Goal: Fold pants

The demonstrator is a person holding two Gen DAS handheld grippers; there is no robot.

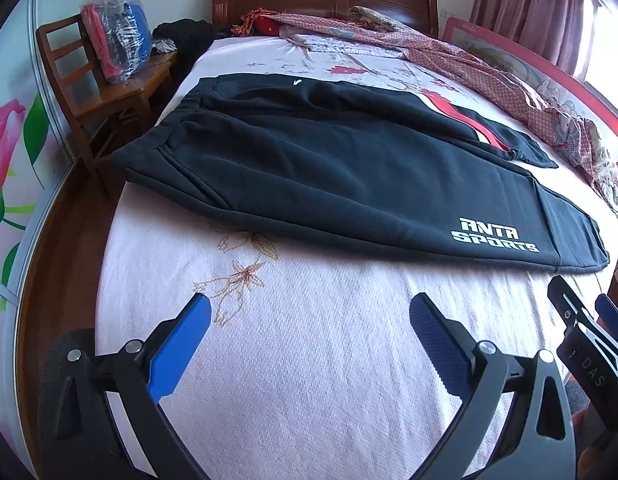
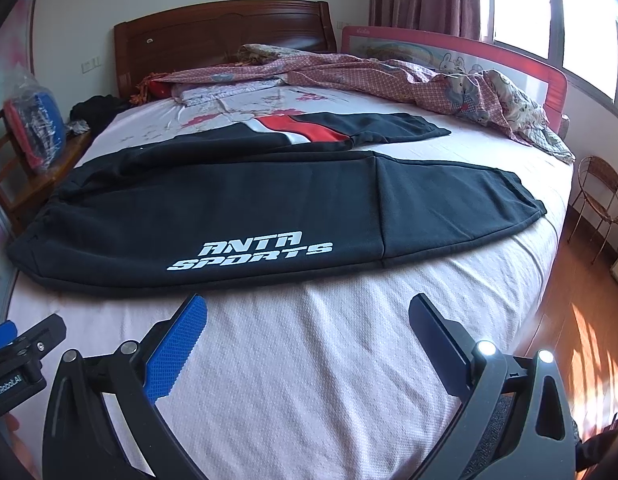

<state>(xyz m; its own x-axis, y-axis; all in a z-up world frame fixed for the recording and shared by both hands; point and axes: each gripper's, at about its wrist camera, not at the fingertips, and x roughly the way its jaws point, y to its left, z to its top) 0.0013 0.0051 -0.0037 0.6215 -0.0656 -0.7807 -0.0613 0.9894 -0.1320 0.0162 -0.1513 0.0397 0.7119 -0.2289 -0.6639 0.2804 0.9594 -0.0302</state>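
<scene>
Black fleece sweatpants lie flat across the pink bed, soft and floppy I judge, so my left gripper and right gripper, jaws apart, should pinch waistband and cuff.

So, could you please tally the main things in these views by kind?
Pants: 1
Grippers, left and right, both open: 2
Chairs, wooden and wire: 2
Bed: 1
Total: 6

Matt fleecy cloth pants on textured woven bedsheet.
</scene>
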